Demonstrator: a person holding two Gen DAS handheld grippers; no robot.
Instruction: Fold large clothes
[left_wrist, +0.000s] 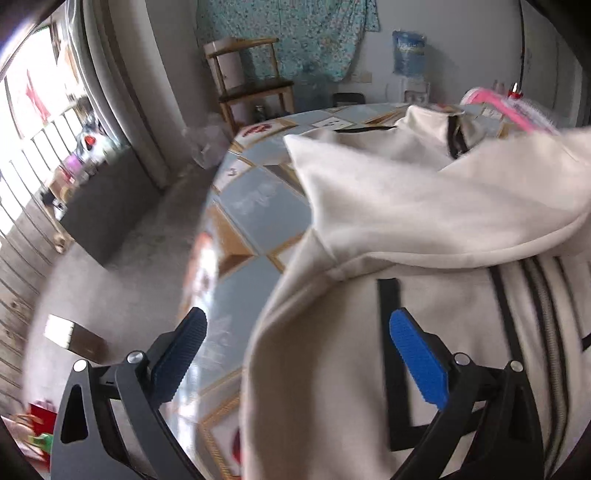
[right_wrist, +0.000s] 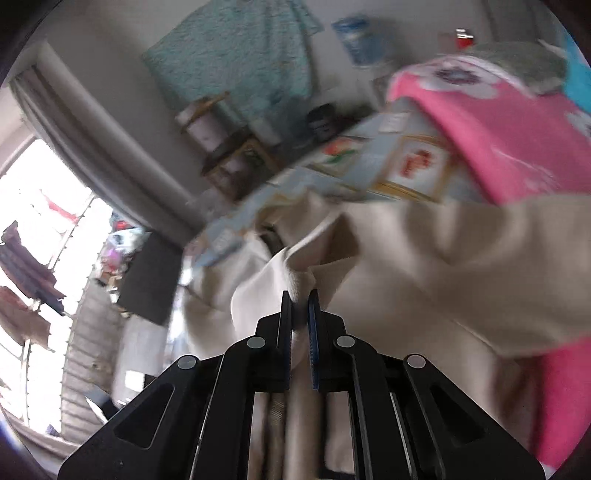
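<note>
A cream zip jacket (left_wrist: 424, 221) with black stripes lies on the round table (left_wrist: 258, 192), one part folded over its body. My left gripper (left_wrist: 299, 325) hangs over the jacket's left edge, jaws wide open, nothing pinched between the blue pads (left_wrist: 417, 362). In the right wrist view the same cream jacket (right_wrist: 424, 258) is bunched and lifted, blurred by motion. My right gripper (right_wrist: 300, 299) is shut on a fold of that cream cloth, which sticks up between the fingertips.
A pink flowered cloth (right_wrist: 509, 147) lies on the tiled tablecloth (right_wrist: 406, 166) at the far right. Beyond the table stand a wooden chair (left_wrist: 251, 81), a water dispenser (left_wrist: 410, 62) and a grey curtain (left_wrist: 122, 92). The floor (left_wrist: 122, 266) drops off left of the table's edge.
</note>
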